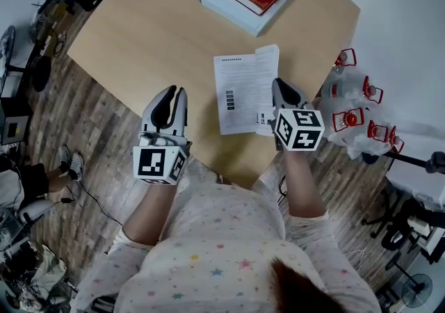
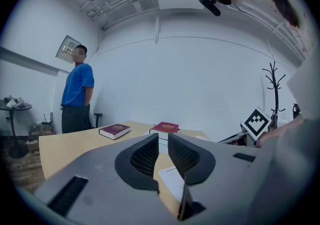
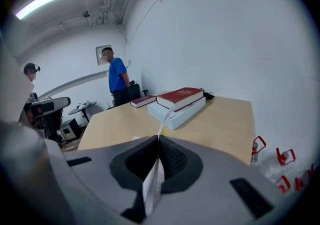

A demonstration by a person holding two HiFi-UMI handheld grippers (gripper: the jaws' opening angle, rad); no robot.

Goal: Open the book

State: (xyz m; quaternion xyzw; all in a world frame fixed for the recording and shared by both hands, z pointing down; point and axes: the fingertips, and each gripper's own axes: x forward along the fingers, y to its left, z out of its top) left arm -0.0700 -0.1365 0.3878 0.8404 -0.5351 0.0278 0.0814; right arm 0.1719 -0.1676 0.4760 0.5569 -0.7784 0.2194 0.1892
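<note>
The right gripper [image 1: 281,90] clamped the book's [image 1: 236,96] raised page [image 1: 268,68]; to its left, the left gripper [image 1: 172,92] hovered slightly open, empty.

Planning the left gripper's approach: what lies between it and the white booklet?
Only bare tabletop, seen in the head view, separates the left gripper from the booklet.

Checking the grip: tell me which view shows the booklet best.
Head view: whole booklet from above, its right edge in the right hand-held gripper. Right gripper view shows only the pinched sheet edge-on; left gripper view, one corner.
</note>
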